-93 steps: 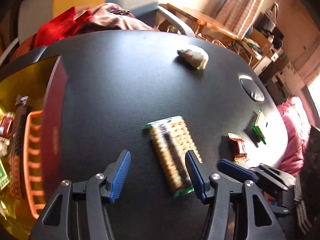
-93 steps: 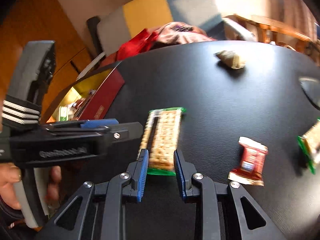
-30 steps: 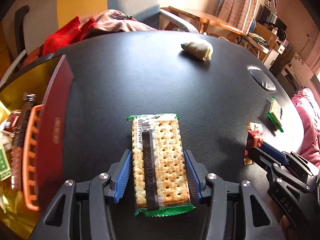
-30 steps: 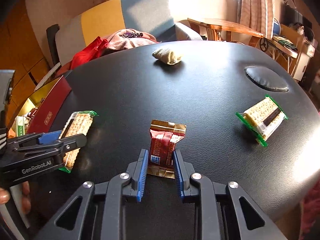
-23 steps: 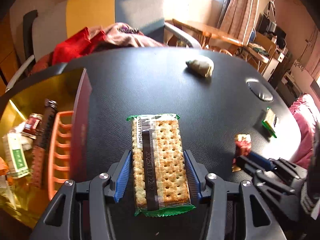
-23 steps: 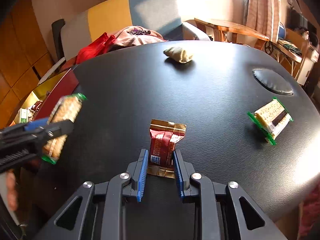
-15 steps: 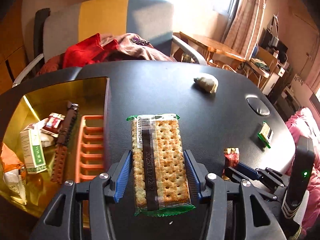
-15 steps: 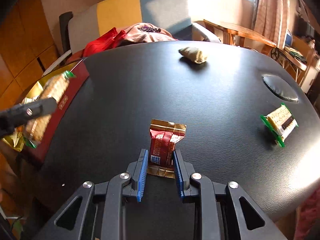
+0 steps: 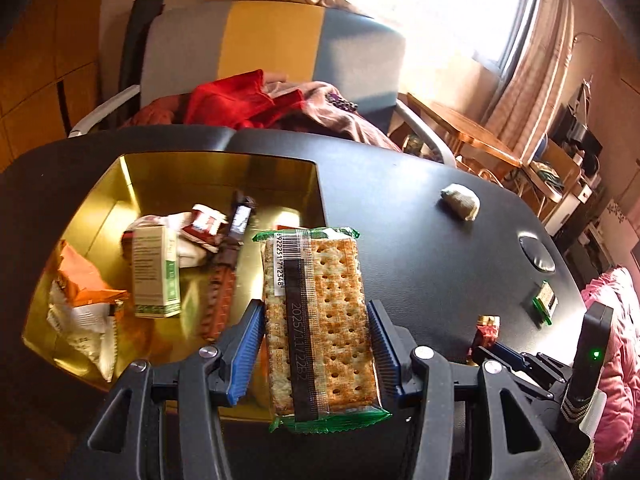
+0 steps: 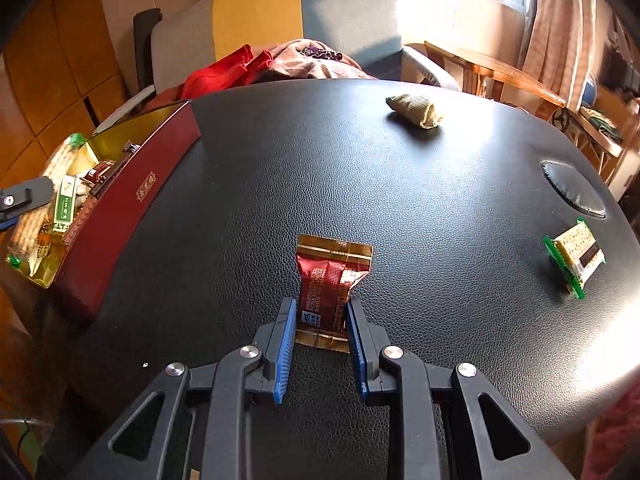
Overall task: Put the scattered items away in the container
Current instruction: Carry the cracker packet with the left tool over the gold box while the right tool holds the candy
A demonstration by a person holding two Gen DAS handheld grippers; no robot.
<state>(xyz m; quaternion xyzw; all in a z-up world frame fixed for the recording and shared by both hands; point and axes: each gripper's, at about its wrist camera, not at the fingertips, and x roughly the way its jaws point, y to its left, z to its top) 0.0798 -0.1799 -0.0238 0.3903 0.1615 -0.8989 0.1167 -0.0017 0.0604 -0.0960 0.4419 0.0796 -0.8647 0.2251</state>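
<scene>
A long cracker pack (image 9: 324,272) with a green wrapper is held off the table, and my left gripper (image 9: 315,312) is shut on its sides. It hangs over the right edge of the gold-lined box (image 9: 216,176). In the right wrist view that box shows its dark red wall (image 10: 132,200), with the cracker pack (image 10: 44,192) above it. My right gripper (image 10: 320,306) is shut on the lower end of a red snack packet (image 10: 332,268) over the black table (image 10: 280,160). A small cracker pack (image 10: 576,256) and a beige rolled pouch (image 10: 416,110) lie on the table.
The box holds a green-and-white carton (image 9: 154,272), an orange bag (image 9: 80,280), a brown strip (image 9: 222,284) and small red packets. A chair (image 9: 272,48) piled with red and pink clothes (image 9: 244,100) stands behind the table. A round dimple (image 10: 572,194) marks the table's right side.
My left gripper lifted the cracker pack off the table and carried it left until it hangs over the box. My right gripper kept its grip on the red packet and shifted slightly.
</scene>
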